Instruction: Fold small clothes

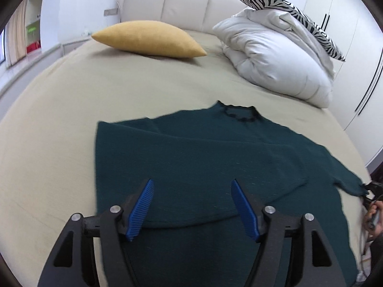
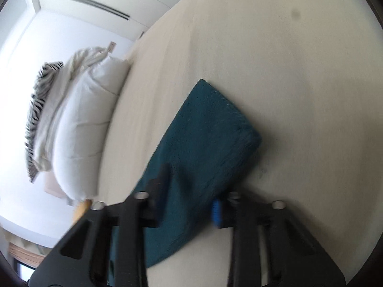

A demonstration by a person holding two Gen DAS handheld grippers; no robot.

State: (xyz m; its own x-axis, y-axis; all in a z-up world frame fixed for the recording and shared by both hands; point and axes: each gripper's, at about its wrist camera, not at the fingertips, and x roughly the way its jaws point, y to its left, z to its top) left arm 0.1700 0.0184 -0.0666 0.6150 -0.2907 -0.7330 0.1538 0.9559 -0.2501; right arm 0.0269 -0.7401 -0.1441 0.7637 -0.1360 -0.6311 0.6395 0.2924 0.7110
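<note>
A dark teal sweater [image 1: 191, 157] lies flat on the beige bed, collar [image 1: 240, 113] toward the headboard, its left side folded in to a straight edge. My left gripper [image 1: 191, 186] is open just above the sweater's lower middle, with blue pads [image 1: 141, 211] spread wide. My right gripper [image 2: 191, 191] is open around the sweater's right sleeve [image 2: 210, 131], which lies between its fingers; the view is blurred and tilted. The right gripper also shows at the far right of the left wrist view [image 1: 371, 189] by the sleeve cuff.
A yellow pillow [image 1: 148, 39] lies near the headboard [image 1: 167, 2]. A folded white duvet [image 1: 275, 57] with a zebra-print cushion [image 1: 292, 12] on top sits at the back right. White wardrobe doors [image 1: 347, 35] stand to the right of the bed [image 1: 47, 124].
</note>
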